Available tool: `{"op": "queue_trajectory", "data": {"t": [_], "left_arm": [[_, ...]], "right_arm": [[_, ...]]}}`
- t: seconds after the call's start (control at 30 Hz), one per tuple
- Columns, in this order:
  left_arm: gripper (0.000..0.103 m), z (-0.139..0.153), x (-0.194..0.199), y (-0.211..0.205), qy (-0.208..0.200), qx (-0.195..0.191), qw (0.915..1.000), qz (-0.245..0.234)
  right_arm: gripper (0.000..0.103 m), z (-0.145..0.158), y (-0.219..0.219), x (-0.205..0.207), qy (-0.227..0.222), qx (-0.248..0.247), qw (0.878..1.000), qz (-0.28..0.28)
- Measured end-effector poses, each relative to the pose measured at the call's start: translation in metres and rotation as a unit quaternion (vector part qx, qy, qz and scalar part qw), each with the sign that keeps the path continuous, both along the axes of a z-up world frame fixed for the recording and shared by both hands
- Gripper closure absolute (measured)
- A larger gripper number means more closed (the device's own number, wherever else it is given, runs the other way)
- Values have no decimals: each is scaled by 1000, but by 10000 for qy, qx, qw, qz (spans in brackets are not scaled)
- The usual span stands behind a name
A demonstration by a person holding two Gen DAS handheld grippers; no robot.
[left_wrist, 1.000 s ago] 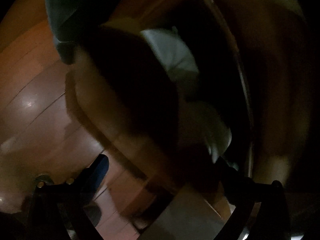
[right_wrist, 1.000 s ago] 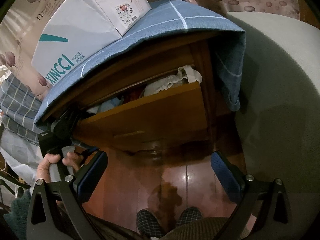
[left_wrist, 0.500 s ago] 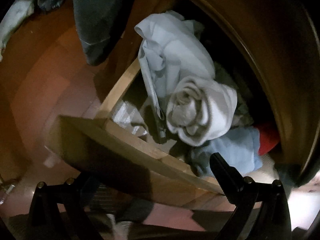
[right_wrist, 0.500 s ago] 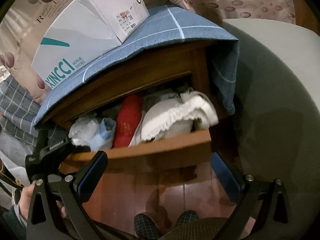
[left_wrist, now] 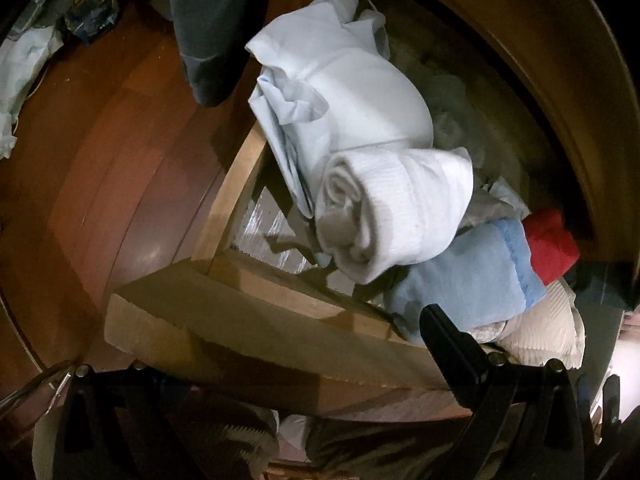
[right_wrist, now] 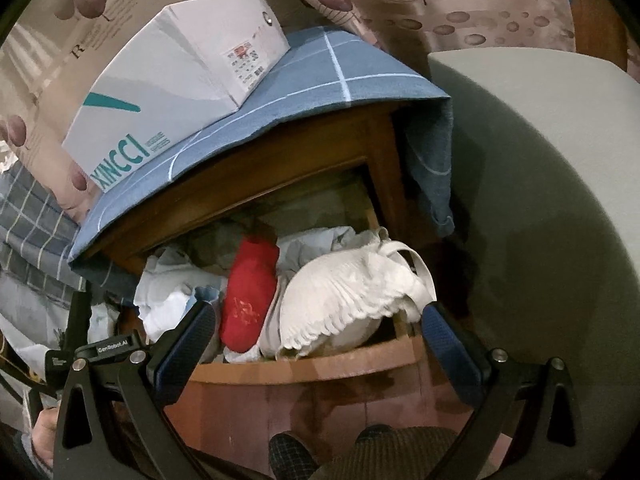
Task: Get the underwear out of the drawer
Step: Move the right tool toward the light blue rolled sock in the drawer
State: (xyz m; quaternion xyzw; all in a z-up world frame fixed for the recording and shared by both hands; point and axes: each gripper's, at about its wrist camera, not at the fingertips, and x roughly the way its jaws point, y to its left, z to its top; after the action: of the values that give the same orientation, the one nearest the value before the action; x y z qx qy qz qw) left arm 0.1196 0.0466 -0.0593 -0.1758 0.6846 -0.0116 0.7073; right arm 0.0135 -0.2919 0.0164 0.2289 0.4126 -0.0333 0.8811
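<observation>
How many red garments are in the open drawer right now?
1. A red rolled garment lies mid-drawer, between the white ruffled piece and the pale blue cloth. More red could be buried beneath the pile.

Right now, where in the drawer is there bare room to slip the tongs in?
One free patch: the bare drawer bottom in the corner between the drawer front, the side wall and the white rolled cloth. Elsewhere it is crowded: blue cloth, red cloth and white ruffled garment pack together.
</observation>
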Motion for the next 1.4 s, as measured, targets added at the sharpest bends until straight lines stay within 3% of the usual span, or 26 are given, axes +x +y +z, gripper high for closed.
{"op": "queue_trajectory", "data": {"t": [0.6, 1.03, 1.17, 1.33, 1.4], "left_arm": [[0, 6, 11, -4, 79, 98, 9999, 35], [1, 85, -27, 7, -491, 606, 9951, -613], [1, 110, -36, 3, -1345, 677, 9834, -1010], [1, 125, -50, -9, -2484, 961, 9522, -1495], [1, 127, -52, -6, -2683, 979, 9471, -1463]], "right_arm": [[0, -4, 5, 6, 73, 200, 9997, 150], [0, -1, 18, 9, 75, 15, 9990, 443], [0, 4, 36, 14, 169, -276, 9971, 692], [0, 8, 77, 23, 401, -491, 9888, 1353], [0, 6, 93, 30, 535, -442, 9844, 1615]]}}
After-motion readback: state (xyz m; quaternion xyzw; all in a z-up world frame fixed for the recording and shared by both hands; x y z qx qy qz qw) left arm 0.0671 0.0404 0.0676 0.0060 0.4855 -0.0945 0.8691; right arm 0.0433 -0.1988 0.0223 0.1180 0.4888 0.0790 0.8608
